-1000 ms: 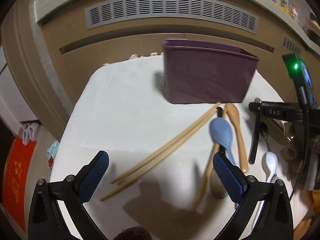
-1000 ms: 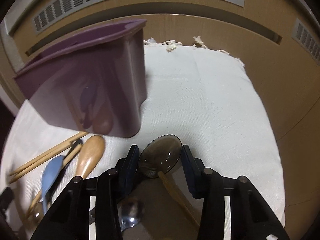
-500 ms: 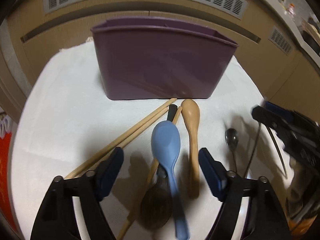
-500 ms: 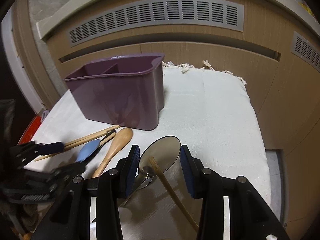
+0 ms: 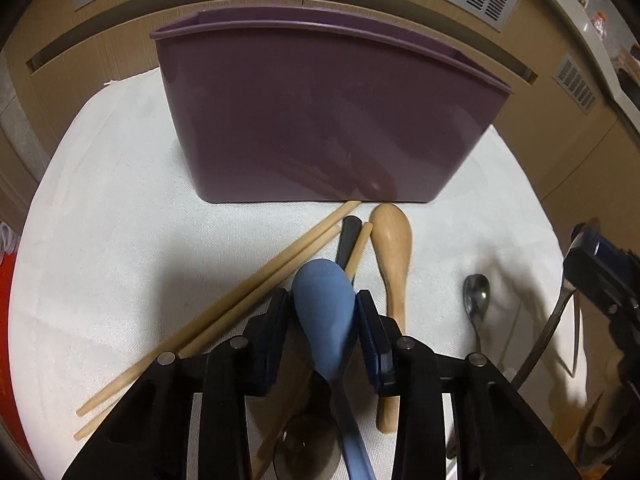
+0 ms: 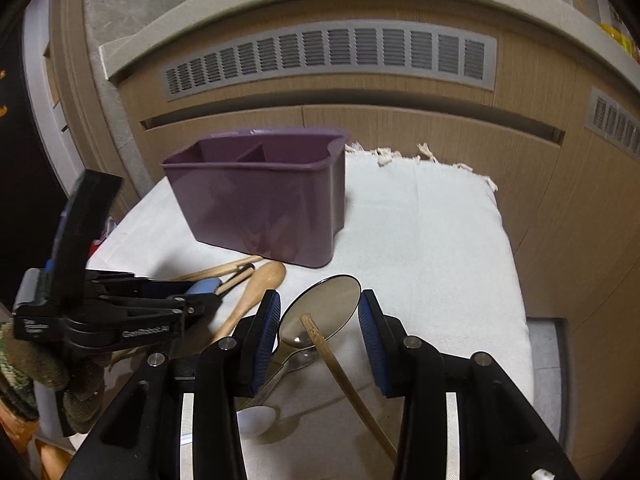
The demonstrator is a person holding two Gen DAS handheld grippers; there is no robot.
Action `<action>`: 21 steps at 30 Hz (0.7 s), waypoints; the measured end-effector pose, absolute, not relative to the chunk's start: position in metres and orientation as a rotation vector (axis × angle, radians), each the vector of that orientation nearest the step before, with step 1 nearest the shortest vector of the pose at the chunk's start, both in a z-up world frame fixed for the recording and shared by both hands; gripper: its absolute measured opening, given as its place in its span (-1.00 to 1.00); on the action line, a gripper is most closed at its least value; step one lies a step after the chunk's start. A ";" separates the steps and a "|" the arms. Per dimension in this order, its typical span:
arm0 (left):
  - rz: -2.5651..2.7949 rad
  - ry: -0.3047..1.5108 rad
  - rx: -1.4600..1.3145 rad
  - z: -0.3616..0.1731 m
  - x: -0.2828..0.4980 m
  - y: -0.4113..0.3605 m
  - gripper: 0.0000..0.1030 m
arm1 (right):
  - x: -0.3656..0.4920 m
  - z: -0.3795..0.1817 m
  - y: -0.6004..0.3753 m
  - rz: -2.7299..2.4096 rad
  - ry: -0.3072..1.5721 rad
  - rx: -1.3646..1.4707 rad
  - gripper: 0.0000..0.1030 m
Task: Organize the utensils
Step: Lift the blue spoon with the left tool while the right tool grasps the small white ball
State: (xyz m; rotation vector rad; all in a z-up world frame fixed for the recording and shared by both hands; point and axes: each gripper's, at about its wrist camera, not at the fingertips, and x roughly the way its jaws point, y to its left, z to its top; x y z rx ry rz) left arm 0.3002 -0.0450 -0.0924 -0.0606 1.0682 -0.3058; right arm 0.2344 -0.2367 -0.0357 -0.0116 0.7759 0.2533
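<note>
On the white cloth [image 5: 120, 200] in front of the purple utensil caddy [image 5: 320, 120] we still find most of the utensils loose: a pair of wooden chopsticks [image 5: 224, 308], a wooden spoon [image 5: 394, 248], a small metal spoon [image 5: 476, 292] and a white spoon [image 6: 256, 420] all lie flat. As far as the right wrist view shows, the caddy's compartments hold nothing, so we judge the task to be at an early stage, with every piece yet to be sorted. Our left gripper [image 5: 322, 304] has its jaws closing around the bowl of the blue spoon [image 5: 324, 296], which sits between the pads and looks touched on both sides. Our right gripper [image 6: 318, 324] pinches a large metal spoon [image 6: 324, 308] by the edges of its bowl, raised clear of the cloth; a thin wooden stick [image 6: 344, 380] crosses beneath it, and we cannot tell whether it is part of that grip. The caddy stands upright near the far edge of the cloth, close to the wooden cabinet front [image 6: 400, 132]. Open cloth lies to the right of the caddy, giving the right gripper free room to approach the rim. The two grippers work near each other over the utensil pile, so we keep their paths apart.
</note>
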 end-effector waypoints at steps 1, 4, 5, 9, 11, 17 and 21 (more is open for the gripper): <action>-0.313 1.054 -0.066 -0.090 0.296 -0.044 -0.33 | 0.231 -0.032 -0.236 0.257 0.769 -0.017 -0.27; -0.322 0.972 -0.052 -0.075 0.276 -0.041 -0.33 | 0.222 -0.023 -0.232 0.270 0.753 -0.036 -0.29; -0.326 0.933 -0.049 -0.068 0.266 -0.039 -0.33 | 0.219 -0.019 -0.230 0.273 0.749 -0.046 -0.30; -0.319 0.803 -0.049 -0.040 0.230 -0.031 -0.37 | 0.209 -0.009 -0.224 0.281 0.735 -0.066 -0.35; -0.319 0.754 -0.053 -0.027 0.216 -0.026 -0.58 | 0.203 -0.003 -0.221 0.286 0.723 -0.070 -0.38; -0.316 0.624 -0.051 0.013 0.189 -0.010 -0.78 | 0.179 0.026 -0.212 0.292 0.636 -0.120 -0.64; -0.323 0.590 -0.062 0.026 0.174 -0.001 -0.78 | 0.170 0.040 -0.207 0.323 0.618 -0.132 -0.88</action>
